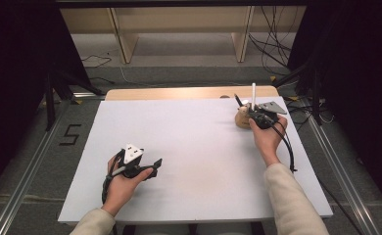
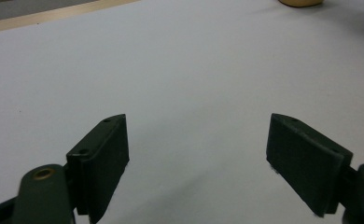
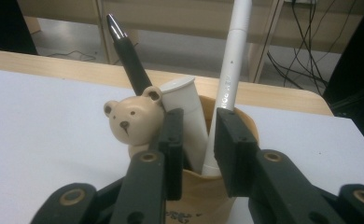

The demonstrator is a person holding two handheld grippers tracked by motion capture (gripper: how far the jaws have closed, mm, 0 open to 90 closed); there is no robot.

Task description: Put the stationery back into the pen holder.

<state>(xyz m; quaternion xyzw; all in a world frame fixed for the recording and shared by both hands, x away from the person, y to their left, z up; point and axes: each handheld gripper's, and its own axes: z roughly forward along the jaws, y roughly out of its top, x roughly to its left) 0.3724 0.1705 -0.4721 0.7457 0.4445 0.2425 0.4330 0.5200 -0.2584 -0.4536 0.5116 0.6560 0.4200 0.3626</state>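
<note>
Now our right gripper (image 3: 196, 140) has let go of the long white pen (image 3: 227, 88) standing in the tan bear-shaped holder (image 3: 208, 186). We back away slowly. Our left gripper (image 2: 199, 158), far from the holder, is open and empty.

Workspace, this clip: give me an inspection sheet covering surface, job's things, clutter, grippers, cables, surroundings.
Surface: white board on a wooden table.
Job's things: tan bear-shaped pen holder near the far right corner, holding a white pen, a black pen and a white tube.
Clutter: nothing seen.
Grippers: left gripper open over bare board; right gripper at the holder, jaws narrowly apart around the white pen's lower end, contact unclear.
Cables: one trails from each gripper; more lie on the floor far right.
Surroundings: wooden shelving behind, dark sides.
</note>
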